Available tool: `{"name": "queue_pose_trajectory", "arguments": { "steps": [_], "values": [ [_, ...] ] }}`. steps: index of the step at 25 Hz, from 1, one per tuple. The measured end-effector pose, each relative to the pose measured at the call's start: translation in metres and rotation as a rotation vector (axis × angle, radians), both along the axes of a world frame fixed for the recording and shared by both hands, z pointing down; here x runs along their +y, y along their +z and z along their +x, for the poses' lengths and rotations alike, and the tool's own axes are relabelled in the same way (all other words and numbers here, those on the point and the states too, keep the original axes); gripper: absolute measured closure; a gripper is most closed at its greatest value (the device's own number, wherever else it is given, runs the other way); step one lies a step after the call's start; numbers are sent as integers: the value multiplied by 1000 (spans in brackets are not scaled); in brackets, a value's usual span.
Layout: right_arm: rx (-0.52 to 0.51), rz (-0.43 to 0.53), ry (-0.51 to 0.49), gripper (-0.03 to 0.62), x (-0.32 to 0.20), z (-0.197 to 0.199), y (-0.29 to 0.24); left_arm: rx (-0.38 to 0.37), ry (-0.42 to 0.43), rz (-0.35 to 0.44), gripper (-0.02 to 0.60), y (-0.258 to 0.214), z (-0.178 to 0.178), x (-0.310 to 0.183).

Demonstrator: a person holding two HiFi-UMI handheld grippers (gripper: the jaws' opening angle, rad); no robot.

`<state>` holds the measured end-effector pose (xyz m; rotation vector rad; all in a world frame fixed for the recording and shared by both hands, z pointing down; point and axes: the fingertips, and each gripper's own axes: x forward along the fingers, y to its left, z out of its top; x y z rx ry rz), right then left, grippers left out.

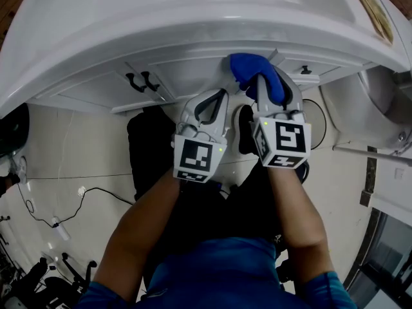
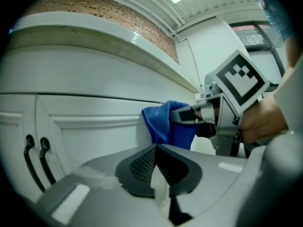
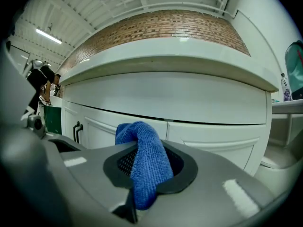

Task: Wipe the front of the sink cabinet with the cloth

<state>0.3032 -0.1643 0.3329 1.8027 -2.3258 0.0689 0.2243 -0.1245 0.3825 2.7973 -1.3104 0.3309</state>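
Note:
A blue cloth (image 1: 257,74) is bunched in my right gripper (image 1: 267,85), which is shut on it and holds it against the white sink cabinet front (image 1: 193,69) under the counter edge. In the right gripper view the cloth (image 3: 144,167) drapes between the jaws, with the cabinet doors (image 3: 208,136) close ahead. My left gripper (image 1: 215,102) is shut with nothing between its jaws, just left of the right one. The left gripper view shows the cloth (image 2: 165,124) pressed on the cabinet panel and the right gripper (image 2: 189,115) beside it.
Two black door handles (image 1: 143,81) sit on the cabinet to the left, also visible as handles (image 2: 35,160). Another small knob (image 1: 306,70) is to the right. A white toilet (image 1: 380,102) stands at the right. Cables (image 1: 71,205) lie on the tiled floor.

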Motion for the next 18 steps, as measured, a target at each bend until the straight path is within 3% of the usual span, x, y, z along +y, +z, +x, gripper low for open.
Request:
{"name": "queue_pose_trajectory", "arguments": {
  "steps": [3,9,18],
  "values": [
    [12,-18,-12,534,-4,-3,8,-4,-8,22,575,-7,-5,-13],
    [29,-90,-35,534,-9,-9,40,-12,-54,-93,575,36,-22,-26],
    [-10,-260,-29,534,-11,-7,105,-74,-21,-152,575,69,-12,-22]
  ]
}}
